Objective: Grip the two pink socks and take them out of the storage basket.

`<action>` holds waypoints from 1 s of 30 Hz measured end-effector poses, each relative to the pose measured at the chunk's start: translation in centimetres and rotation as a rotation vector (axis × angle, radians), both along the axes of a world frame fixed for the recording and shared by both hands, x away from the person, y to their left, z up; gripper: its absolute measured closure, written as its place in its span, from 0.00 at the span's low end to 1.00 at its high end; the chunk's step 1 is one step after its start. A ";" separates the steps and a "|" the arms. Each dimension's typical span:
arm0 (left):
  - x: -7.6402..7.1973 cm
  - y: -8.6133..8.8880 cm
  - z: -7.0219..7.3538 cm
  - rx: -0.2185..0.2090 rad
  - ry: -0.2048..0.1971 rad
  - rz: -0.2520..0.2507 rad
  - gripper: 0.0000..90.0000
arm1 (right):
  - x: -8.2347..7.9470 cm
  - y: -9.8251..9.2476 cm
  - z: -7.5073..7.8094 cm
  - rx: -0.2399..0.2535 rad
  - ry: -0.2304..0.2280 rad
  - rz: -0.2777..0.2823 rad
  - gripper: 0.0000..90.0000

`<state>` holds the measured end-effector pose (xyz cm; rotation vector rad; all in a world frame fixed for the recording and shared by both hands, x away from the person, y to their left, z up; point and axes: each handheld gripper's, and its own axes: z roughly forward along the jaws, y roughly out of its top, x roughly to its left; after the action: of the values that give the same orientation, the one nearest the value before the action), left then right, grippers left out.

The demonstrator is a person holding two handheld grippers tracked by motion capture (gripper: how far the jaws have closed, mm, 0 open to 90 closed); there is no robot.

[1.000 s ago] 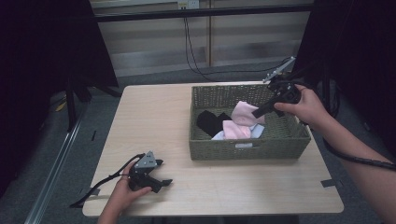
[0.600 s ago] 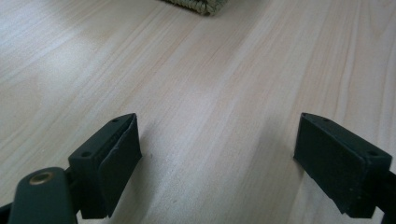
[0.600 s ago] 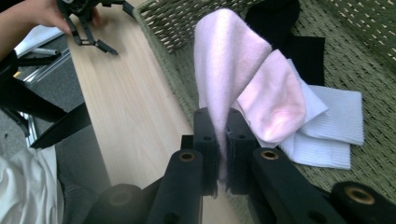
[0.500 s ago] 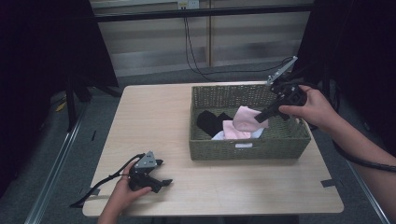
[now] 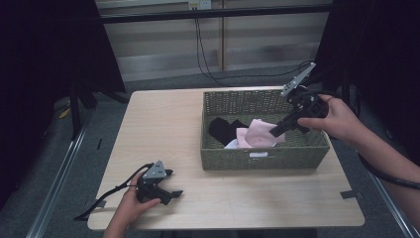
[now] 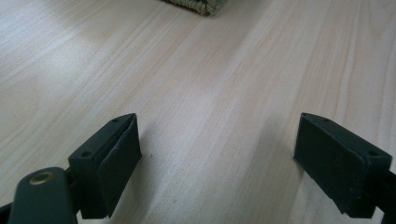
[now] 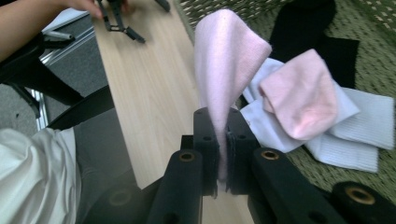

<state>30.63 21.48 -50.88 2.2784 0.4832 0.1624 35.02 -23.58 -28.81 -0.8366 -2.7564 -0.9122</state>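
Note:
A green woven basket [image 5: 262, 159] stands on the right half of the wooden table [image 5: 163, 129]. My right gripper [image 5: 275, 132] reaches into it from the right, shut on a pink sock [image 5: 257, 138] that hangs up from its jaws [image 7: 224, 70]. In the right gripper view, my right gripper [image 7: 222, 119] pinches the sock's edge; a second pink sock [image 7: 303, 102], white socks [image 7: 355, 140] and a black sock [image 7: 308, 28] lie on the basket floor. My left gripper [image 5: 173, 182] rests on the table near the front left, open with nothing between its fingers [image 6: 112, 158].
The basket's corner [image 6: 201, 5] lies well ahead of the left gripper. Bare tabletop stretches between the left gripper and the basket. A cable [image 5: 99, 203] trails off the table's front left edge. Dark curtains and a metal rail surround the table.
The right hand has drifted a little to the right and up, drawing the pink sock off the pile. The left hand and its gripper have stayed put.

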 end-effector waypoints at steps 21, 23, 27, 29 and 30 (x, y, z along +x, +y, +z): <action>0.0 0.0 0.0 -0.001 -0.003 0.000 0.15 | -2.5 3.6 -3.4 -0.014 0.049 0.117 0.93; 0.0 0.0 0.0 -0.003 -0.003 0.002 0.15 | -2.5 3.9 -4.1 -0.020 0.056 0.123 0.93; 0.0 0.0 0.0 -0.005 -0.001 0.004 0.15 | -2.5 4.5 -5.2 -0.027 0.072 0.131 0.93; 0.0 0.0 0.0 -0.005 -0.001 0.004 0.15 | -2.6 4.8 -5.8 -0.035 0.073 0.140 0.93; 0.0 0.0 0.0 -0.004 -0.001 0.004 0.15 | -2.6 5.1 -6.1 -0.032 0.079 0.143 0.93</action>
<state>30.60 21.46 -50.92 2.2731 0.4865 0.1644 32.43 -18.53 -34.94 -0.6543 -2.7279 -0.7945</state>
